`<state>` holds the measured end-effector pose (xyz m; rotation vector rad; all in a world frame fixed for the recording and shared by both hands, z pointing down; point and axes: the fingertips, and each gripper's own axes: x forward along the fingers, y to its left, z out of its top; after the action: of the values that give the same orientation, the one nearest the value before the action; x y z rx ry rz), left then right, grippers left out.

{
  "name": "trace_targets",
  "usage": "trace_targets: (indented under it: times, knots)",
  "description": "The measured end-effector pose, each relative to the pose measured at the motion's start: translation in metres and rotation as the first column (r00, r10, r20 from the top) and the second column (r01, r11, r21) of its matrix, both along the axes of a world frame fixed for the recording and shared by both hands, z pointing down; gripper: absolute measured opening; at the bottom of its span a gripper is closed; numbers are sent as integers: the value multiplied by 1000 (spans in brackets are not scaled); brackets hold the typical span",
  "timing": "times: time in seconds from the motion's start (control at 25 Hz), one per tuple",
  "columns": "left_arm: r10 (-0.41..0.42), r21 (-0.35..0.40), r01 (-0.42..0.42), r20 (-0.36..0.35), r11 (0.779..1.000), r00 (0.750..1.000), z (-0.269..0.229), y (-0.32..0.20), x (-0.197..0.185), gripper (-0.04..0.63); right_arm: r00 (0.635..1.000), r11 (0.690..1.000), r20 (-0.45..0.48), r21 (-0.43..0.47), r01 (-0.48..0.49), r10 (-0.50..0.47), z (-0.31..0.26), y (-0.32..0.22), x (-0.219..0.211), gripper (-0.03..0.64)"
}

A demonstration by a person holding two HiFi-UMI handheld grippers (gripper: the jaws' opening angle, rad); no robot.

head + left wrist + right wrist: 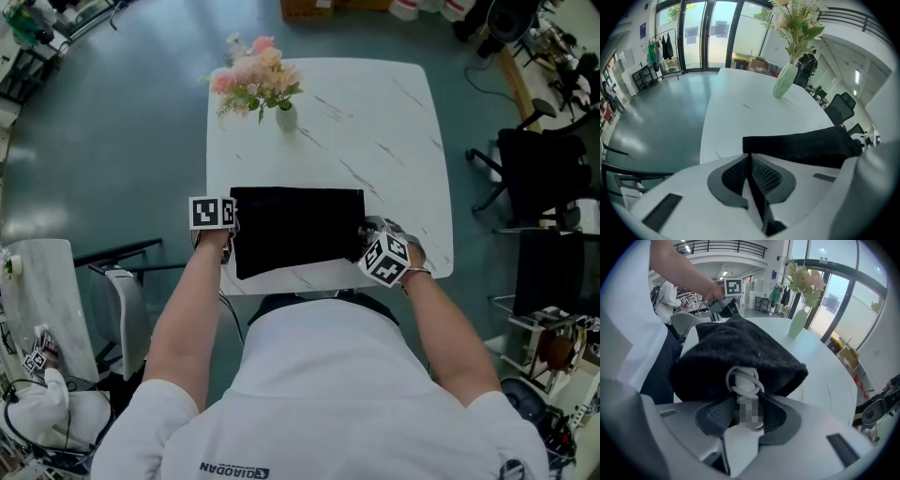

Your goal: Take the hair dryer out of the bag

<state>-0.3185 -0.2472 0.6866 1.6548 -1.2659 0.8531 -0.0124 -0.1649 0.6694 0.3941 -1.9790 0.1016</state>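
Note:
A black cloth bag (298, 230) lies flat near the front edge of the white marble table (375, 122). My left gripper (228, 230) sits at the bag's left edge; in the left gripper view its jaws (751, 173) are shut on a thin fold of the bag (806, 147). My right gripper (368, 239) is at the bag's right end. There, in the right gripper view, the white end of the hair dryer (745, 380), with a white cord looped round it, sticks out of the bag's mouth (736, 352), and the right gripper (744, 411) is shut on it. The dryer's remainder is hidden inside.
A pale green vase of pink flowers (258, 80) stands at the table's far left corner. Black office chairs (539, 173) are to the right of the table, and a grey chair (122, 281) is at the left. The person's body is close against the front edge.

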Motion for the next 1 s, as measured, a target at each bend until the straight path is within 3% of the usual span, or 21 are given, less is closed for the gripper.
trace_targets:
  times: [0.28, 0.52, 0.76, 1.0]
  knots:
    - [-17, 89, 22, -50, 996, 999, -21, 11, -4, 44, 1000, 1000, -4, 0, -6, 6, 1, 1, 10, 164]
    - [-35, 130, 48, -101, 990, 994, -54, 61, -8, 100, 1000, 1000, 4, 10, -8, 7, 2, 2, 12, 164]
    - [93, 1, -93, -117, 996, 989, -42, 127, 16, 164, 1000, 1000, 16, -4, -14, 14, 2, 1, 13, 164]
    - [222, -139, -242, -143, 960, 964, -17, 178, 46, 229, 999, 1000, 51, -22, -17, 18, -1, 3, 8, 186]
